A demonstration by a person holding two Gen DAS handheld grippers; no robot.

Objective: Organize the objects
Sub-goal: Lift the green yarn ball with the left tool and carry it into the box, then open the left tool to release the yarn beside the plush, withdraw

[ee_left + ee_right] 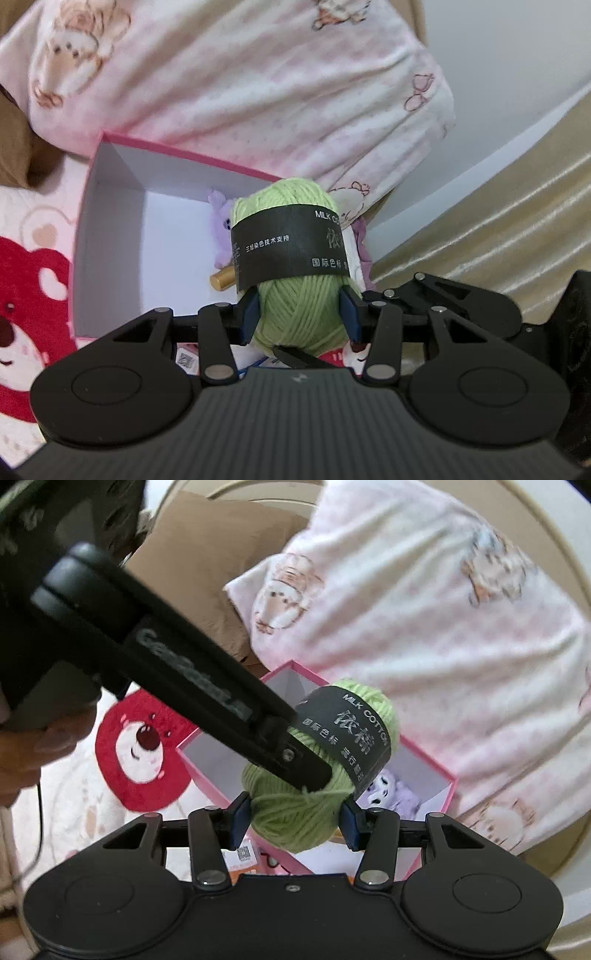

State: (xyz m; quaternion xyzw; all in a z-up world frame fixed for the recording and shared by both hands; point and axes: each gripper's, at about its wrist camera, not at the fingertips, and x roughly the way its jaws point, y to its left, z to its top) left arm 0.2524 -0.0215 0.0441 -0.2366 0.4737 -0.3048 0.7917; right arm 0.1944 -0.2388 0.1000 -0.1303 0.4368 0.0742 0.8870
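Setting: soft bedding, a pale cover with a red bear print (26,295) at the left and a pink cartoon-print quilt (258,92) bunched behind
Box: pink-edged gift box (110,236) with a white inside, open on the bedding just in front of the quilt
Box contents: small purple plush toy (221,236) and a gold cylinder (221,282) at the far end
Yarn: light green yarn ball (295,310) with a black paper band (288,247), held in the air over the box
Left gripper (300,314): both blue pads pressed into the ball's sides, clenched on it
Right gripper (295,818): pads also squeezing the same ball from its own side, left gripper's finger lying across the yarn in the right wrist view
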